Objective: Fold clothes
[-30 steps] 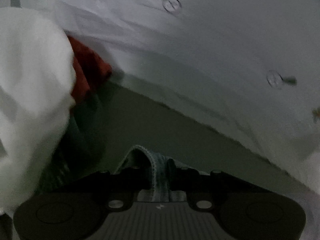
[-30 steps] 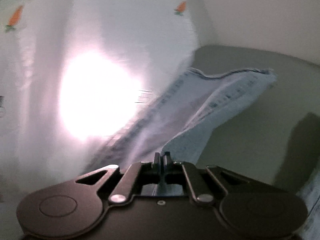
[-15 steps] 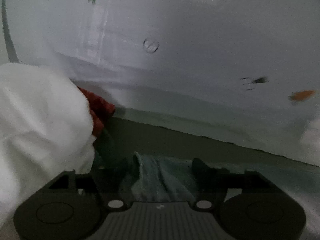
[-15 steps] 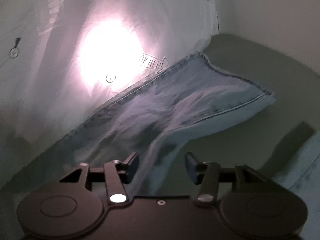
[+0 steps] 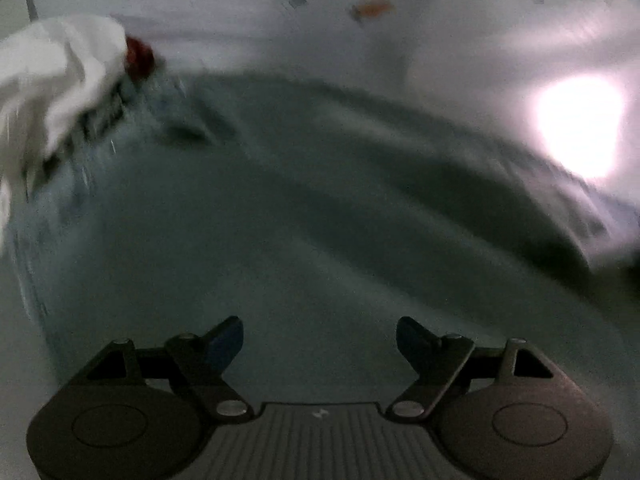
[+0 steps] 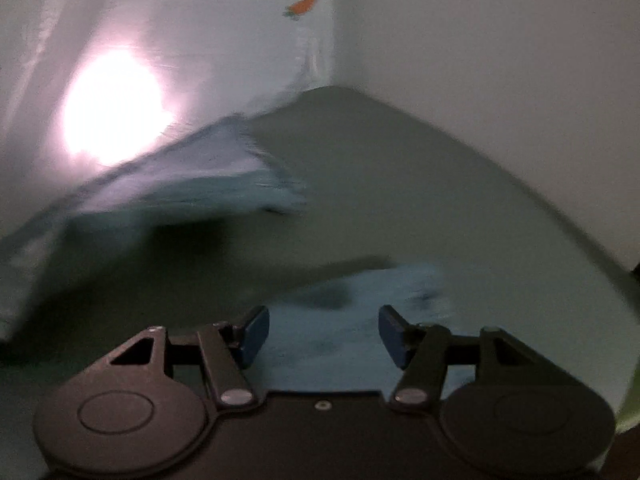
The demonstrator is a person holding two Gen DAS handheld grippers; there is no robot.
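Both tongs stand with jaws spreading apart and nothing pinched between the pads. Left gripper (image 5: 319, 338) has the wider gap of the two; under and ahead of it lies the pale blue denim garment (image 5: 280, 208), blurred, spread over the grey-green surface (image 6: 420, 200) and filling most of the left wrist view. Its pads hang over the cloth; whether they brush it cannot be told. Right gripper (image 6: 324, 332) is parted a little less, with a patch of the same blue denim showing in the gap between its fingers (image 6: 256, 330), not clamped.

Counted from largest down: one white curtain (image 6: 224, 40) printed with small orange carrots, backing the scene, with one bright glare spot (image 6: 114, 104) shining through it; one denim garment, seen in the right wrist view as two separate stretches, one far end lifted near the curtain and one near the gripper; one heap of white cloth (image 5: 56, 80) at the far left; one small red piece (image 5: 138, 54) touching that heap; two carrots clearly seen in the right wrist view.
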